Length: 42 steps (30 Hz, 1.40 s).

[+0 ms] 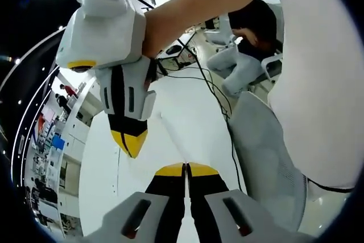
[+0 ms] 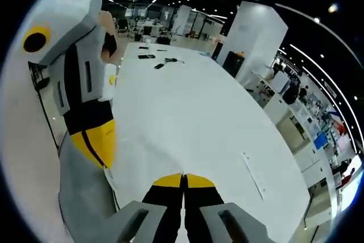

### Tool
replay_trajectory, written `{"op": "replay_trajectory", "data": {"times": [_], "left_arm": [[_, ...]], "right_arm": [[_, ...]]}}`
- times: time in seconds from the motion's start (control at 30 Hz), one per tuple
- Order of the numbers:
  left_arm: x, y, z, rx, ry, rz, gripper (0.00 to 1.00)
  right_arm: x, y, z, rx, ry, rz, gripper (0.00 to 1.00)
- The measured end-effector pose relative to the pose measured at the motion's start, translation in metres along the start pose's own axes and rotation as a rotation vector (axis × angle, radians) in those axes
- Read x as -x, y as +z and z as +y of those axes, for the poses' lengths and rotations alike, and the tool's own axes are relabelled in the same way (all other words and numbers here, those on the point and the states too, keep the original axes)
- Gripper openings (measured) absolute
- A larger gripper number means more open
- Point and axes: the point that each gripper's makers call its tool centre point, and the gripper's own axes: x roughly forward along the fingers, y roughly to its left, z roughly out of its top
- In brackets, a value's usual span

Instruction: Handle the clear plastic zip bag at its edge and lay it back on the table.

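Note:
My left gripper (image 1: 185, 169) rises from the bottom of the left gripper view with its yellow-tipped jaws pressed together over the white table (image 1: 187, 123); nothing shows between them. My right gripper (image 1: 130, 142), held by a person's bare arm, hangs in from the upper left just ahead of it, tips closed and pointing down at the table. In the right gripper view my right gripper (image 2: 183, 180) is shut low over the table (image 2: 193, 112), and my left gripper (image 2: 98, 141) stands close on its left, tips together. Faint creases on the tabletop near the tips could be the clear bag; I cannot tell.
A person in a white shirt (image 1: 318, 83) stands at the right, beside a grey mesh chair (image 1: 267, 157). Black cables (image 1: 210, 83) run across the table. Small dark items (image 2: 159, 64) lie at the table's far end. A thin slot (image 2: 253, 176) marks the tabletop on the right.

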Motion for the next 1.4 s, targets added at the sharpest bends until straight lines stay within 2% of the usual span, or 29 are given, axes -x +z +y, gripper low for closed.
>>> {"op": "replay_trajectory", "data": {"times": [0.23,0.57,0.87,0.97,1.07,1.13,1.27,1.4], "left_arm": [[-0.002,-0.003,-0.002,0.005,0.004,0.007,0.00],[-0.002,-0.006,-0.003,0.036,0.008,0.007,0.00],[-0.001,-0.008,0.002,0.068,0.032,0.017,0.00],[-0.001,-0.009,0.004,0.074,0.045,0.025,0.00],[0.000,-0.010,0.009,0.085,0.069,0.031,0.00],[0.001,-0.011,0.017,0.097,0.116,0.028,0.00],[0.003,-0.011,0.025,0.123,0.163,0.016,0.00],[0.003,-0.011,0.029,0.137,0.182,0.005,0.00]], "right_arm": [[0.003,0.001,-0.008,-0.036,-0.031,-0.013,0.00],[0.007,0.008,-0.017,-0.041,-0.090,-0.042,0.00],[0.012,0.015,-0.027,0.053,-0.198,-0.053,0.00],[0.013,0.017,-0.032,0.059,-0.217,-0.062,0.00],[0.014,0.017,-0.034,0.084,-0.246,-0.058,0.00],[0.014,0.018,-0.035,0.111,-0.262,-0.048,0.00],[0.013,0.021,-0.033,0.145,-0.279,-0.044,0.00],[0.012,0.023,-0.030,0.185,-0.292,-0.038,0.00]]}}
